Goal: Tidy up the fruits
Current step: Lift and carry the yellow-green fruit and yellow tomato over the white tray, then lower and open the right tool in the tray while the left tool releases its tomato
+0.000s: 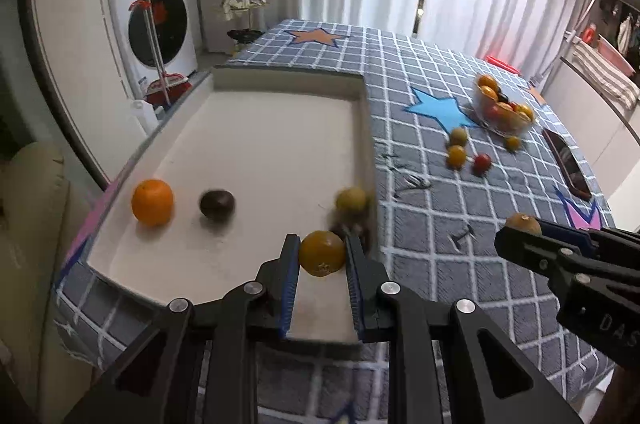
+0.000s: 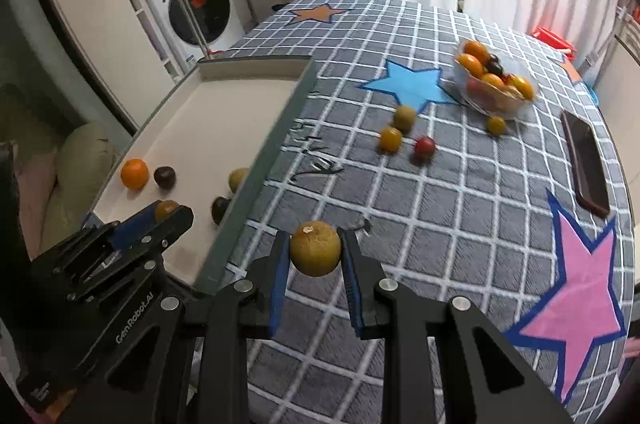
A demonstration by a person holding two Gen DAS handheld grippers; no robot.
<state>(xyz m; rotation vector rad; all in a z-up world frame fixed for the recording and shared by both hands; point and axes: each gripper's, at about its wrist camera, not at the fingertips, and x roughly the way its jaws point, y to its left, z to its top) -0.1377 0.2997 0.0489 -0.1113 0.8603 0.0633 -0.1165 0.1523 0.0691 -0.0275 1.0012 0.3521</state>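
My left gripper [image 1: 322, 253] is shut on a small orange fruit [image 1: 322, 253] held over the near right corner of the white tray [image 1: 280, 128]. In the tray lie an orange [image 1: 152, 202], a dark plum [image 1: 217, 204], a blurred yellow-green fruit [image 1: 351, 199] and a dark fruit [image 1: 350, 224] beside it. My right gripper [image 2: 315, 254] is shut on a brownish-yellow round fruit [image 2: 315, 254] above the checked cloth, right of the tray [image 2: 224, 128]. A clear bowl [image 2: 496, 86] of mixed fruits stands farther back, with several loose fruits [image 2: 404, 117] in front of it.
The table carries a grey checked cloth [image 2: 460, 224] with coloured stars. A dark phone [image 2: 585, 164] lies at the right edge. A washer-dryer stack [image 1: 154, 4] and a red mop stand beyond the table's left side. Curtains hang behind.
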